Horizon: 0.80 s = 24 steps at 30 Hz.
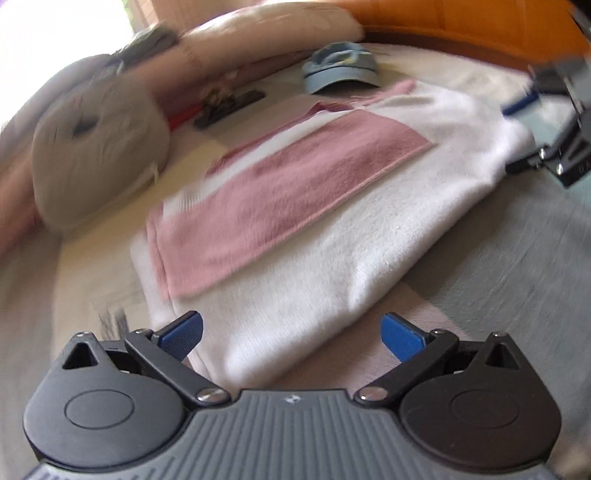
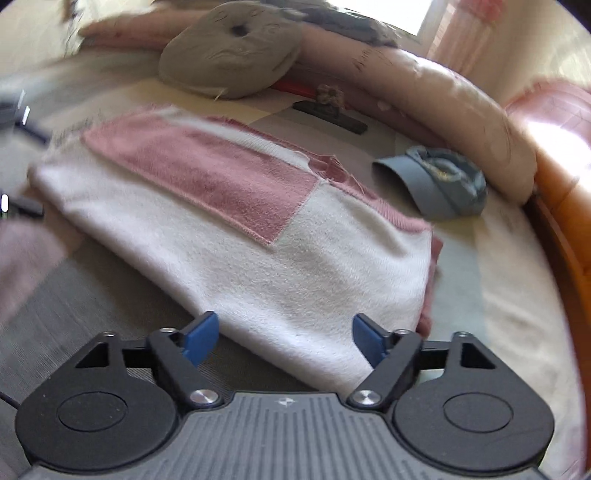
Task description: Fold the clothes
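Your left gripper (image 1: 291, 334) hangs with its blue-padded jaws spread apart and nothing between them, just above the near corner of the folded white fleece garment with the dusty-pink panel (image 1: 295, 221). Your right gripper (image 2: 284, 338) matches it: jaws wide, empty, poised over the near edge of the same garment in the right wrist view, the pads not pressing on the cloth.

The garment lies flat on the bed (image 2: 92, 295), on its grey striped cover, already doubled into a thick, rough rectangle, with pink layers peeking out along the right side. It looks soft, fluffy and light, with no stiffness to hold a shape, so expect it to sag and the layers to slide over each other if you lift by one point. I would pinch through all layers at two corners of one short edge, one gripper on each, and carry them over together.

Beyond the garment sits a blue-grey cap (image 2: 436, 184), well apart from it. Further back rest a round grey cushion with a central dimple (image 2: 229, 55) and a long pale-pink bolster (image 2: 461, 110), by an orange bed frame (image 1: 480, 26).
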### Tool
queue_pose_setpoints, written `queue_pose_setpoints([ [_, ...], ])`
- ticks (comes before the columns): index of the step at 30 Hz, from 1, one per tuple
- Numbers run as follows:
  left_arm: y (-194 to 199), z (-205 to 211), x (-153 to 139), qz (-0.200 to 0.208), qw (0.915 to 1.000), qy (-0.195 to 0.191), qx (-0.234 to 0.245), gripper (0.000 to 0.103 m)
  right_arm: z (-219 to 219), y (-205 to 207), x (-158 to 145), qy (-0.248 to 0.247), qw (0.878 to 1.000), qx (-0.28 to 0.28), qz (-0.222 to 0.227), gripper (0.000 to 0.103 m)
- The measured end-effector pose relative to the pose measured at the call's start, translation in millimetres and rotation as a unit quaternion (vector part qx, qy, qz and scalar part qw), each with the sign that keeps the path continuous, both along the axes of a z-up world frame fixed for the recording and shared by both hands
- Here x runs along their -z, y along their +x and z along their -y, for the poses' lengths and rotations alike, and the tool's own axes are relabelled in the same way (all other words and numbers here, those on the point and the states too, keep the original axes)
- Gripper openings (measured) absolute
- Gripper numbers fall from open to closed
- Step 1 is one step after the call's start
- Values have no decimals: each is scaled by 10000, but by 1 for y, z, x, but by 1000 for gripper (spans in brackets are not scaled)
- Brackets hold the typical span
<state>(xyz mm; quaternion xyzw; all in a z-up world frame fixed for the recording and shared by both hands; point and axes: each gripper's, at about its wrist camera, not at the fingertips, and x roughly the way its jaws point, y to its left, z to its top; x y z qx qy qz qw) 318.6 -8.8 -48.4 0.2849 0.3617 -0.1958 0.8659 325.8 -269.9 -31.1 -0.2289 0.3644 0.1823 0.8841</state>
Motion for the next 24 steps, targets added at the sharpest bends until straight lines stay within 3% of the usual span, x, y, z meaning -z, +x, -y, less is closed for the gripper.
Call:
queue_pose_setpoints([
  [4, -4, 24, 10, 434, 9912, 983, 773, 102, -28, -10, 12, -1171, 9901, -693, 341, 89],
  [8, -15, 52, 23, 814, 9696, 1724, 1531, 102, -51, -23, 39, -2500, 9550, -1336, 876, 96],
  [16, -15, 110, 33, 1552, 9409, 1841, 2381, 102, -84, -12, 44, -2340, 9442, -1785, 1482, 98],
  [20, -11, 111, 36, 1691, 9331, 1966, 2491, 103, -80, -3, 44, -2305, 9434, -1817, 1544, 103],
  [24, -14, 89, 38, 1695, 9305, 2303, 2291, 103, -58, 2, 44, -2430, 9448, -1608, 1500, 103],
])
